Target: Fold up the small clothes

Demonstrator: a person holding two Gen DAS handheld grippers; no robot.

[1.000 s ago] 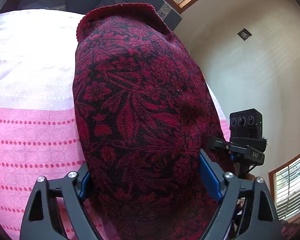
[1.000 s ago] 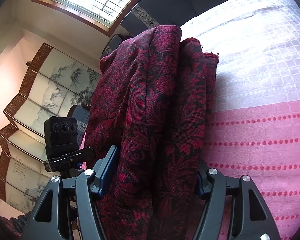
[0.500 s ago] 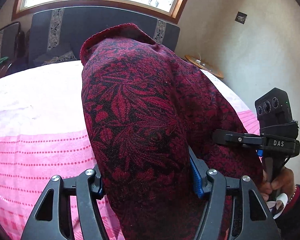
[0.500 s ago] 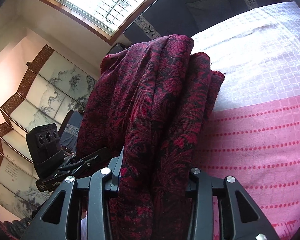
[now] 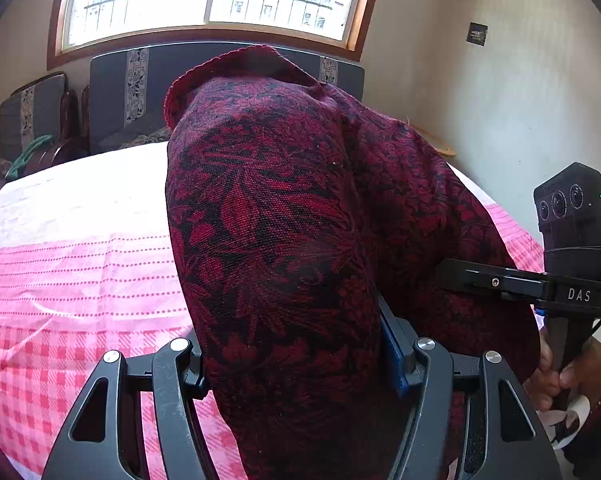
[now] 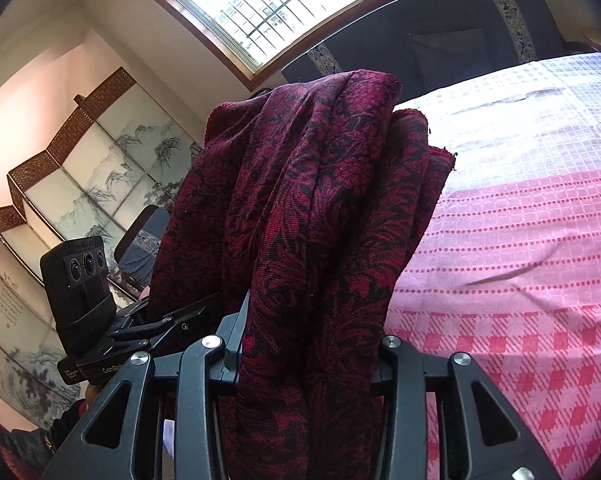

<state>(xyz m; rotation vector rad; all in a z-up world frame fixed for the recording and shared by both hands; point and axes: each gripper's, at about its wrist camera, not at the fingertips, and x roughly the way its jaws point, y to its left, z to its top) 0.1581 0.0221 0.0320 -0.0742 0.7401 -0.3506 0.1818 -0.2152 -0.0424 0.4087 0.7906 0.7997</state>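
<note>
The dark red patterned cloth sits bunched between the fingers of both your grippers, draped forward over them and lifted off the pink bedspread, which lies beyond and below the fingertips. In the right wrist view the cloth hangs in several doubled layers, with a loose hemmed edge on the far right side of the bundle.

Your left gripper is closed down on a thick wad of fabric, its fingers kept apart only by the cloth's bulk; the blue pad on the right finger presses into it. Your right gripper is likewise clamped on a gathered fold, with cloth filling the whole gap between the fingers. The two grippers are near each other, each visible at the side of the other's view.

You look to be mid-fold, carrying the cloth in the air between placements. Next, you will probably need to lower it onto the bedspread ahead of the fingers, draw your grippers apart to pull the layers flat, and keep the loose edge from tucking under.
</note>
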